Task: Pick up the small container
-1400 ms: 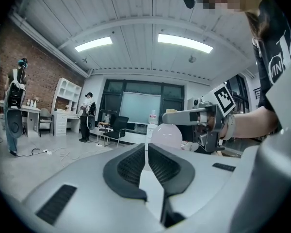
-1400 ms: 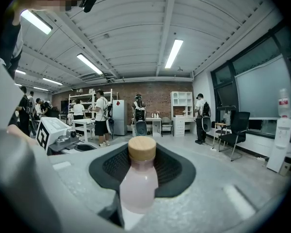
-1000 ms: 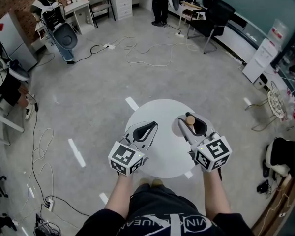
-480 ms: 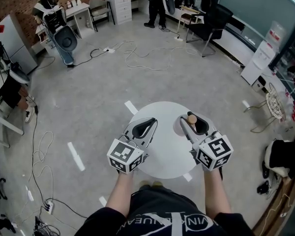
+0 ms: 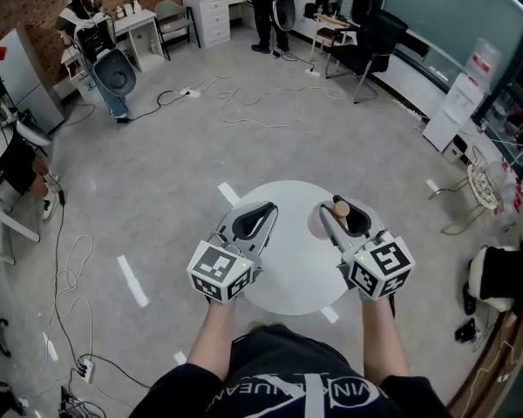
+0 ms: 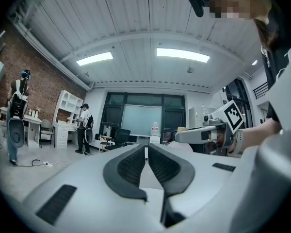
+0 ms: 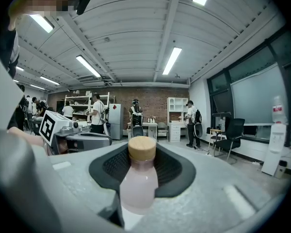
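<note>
Over round table (image 5: 289, 264), right gripper (image 5: 343, 218) gripping container (image 7: 138, 181)

A grey concrete floor (image 5: 157, 164) filled the head view, with loose cables (image 5: 261, 103) trailing across its upper middle. A brick wall (image 5: 22, 3) ran along the upper left. White drawers (image 5: 215, 11) stood at top centre, a black office chair (image 5: 376, 35) at upper right. Ceiling strip lights (image 6: 182, 55) were lit.

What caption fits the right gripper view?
The right gripper grips a small, tan-capped pink bottle in a busy workshop.
</note>
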Available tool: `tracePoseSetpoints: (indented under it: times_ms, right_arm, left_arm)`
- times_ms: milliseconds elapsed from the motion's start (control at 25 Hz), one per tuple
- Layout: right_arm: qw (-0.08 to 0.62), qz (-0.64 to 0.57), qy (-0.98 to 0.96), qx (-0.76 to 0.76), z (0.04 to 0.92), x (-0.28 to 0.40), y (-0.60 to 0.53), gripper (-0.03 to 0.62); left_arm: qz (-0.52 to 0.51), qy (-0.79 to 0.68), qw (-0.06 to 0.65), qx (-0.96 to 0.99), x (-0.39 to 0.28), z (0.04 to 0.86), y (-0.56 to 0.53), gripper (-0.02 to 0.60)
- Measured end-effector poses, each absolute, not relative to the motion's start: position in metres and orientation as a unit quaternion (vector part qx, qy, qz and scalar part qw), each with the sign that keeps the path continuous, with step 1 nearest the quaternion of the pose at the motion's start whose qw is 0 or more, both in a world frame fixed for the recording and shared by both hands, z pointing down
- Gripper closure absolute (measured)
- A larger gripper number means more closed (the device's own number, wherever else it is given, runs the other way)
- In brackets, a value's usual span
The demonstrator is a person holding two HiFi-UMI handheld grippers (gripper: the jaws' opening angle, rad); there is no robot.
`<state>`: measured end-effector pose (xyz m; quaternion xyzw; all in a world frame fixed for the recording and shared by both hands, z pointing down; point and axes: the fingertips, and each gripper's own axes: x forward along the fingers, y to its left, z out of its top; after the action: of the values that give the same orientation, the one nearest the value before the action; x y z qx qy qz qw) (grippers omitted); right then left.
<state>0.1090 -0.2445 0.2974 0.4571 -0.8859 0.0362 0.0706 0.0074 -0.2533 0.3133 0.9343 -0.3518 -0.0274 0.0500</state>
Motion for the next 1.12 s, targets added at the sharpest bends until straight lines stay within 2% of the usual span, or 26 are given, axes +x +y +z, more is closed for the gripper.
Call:
tracePoseSetpoints:
  times_ms: [1120]
  right_arm:
    - [0.076, 0.047, -0.884, 0.459, 0.310, 0.110, -0.232, 0.462]
  left_arm:
    - [-0.017, -0.359, 0.067, 0.931, 0.001, 0.330, -0.235, 0.557]
